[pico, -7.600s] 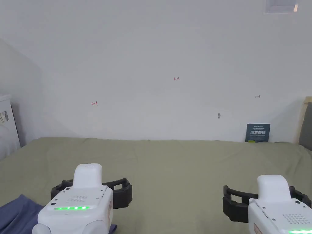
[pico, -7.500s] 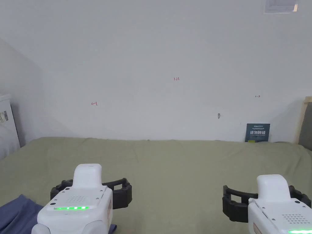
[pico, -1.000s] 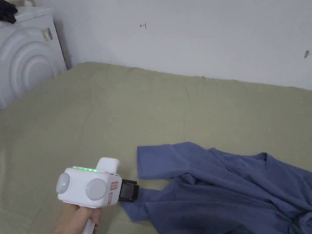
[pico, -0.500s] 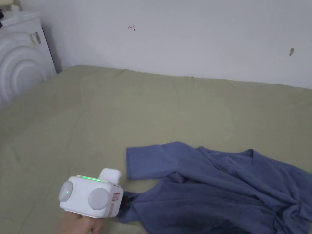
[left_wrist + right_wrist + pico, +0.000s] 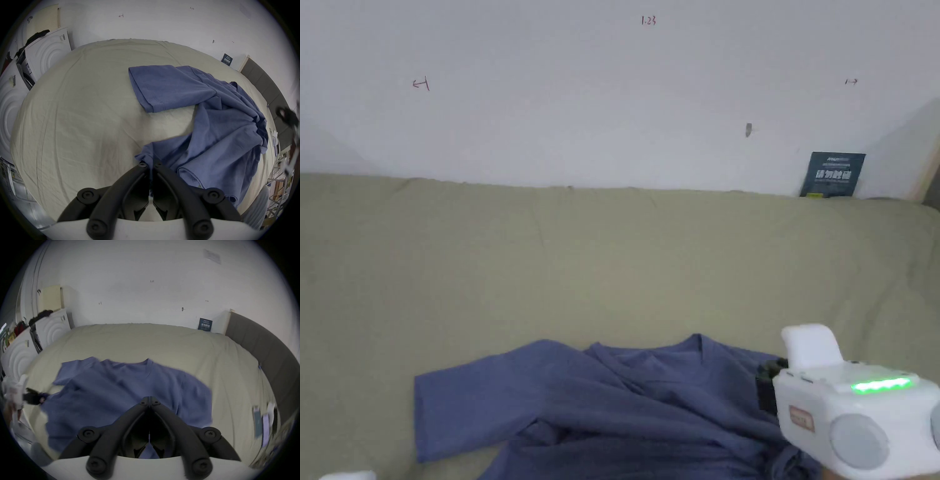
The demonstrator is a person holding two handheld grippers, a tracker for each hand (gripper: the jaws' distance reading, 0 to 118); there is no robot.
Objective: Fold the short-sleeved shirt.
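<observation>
The left gripper, jaws together, clamps a bunched edge of the blue shirt. The right gripper hovers over the shirt's middle with its jaws closed; whether cloth lies between them cannot be told. The shirt lies crumpled on an olive sheet, one sleeve spread flat, below a white wall.

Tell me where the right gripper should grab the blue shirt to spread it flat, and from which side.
Judging by its pose, grip the blue shirt at the bunched right shoulder by the right gripper, coming from the right edge. The left sleeve already lies flat; the right side is crumpled.
</observation>
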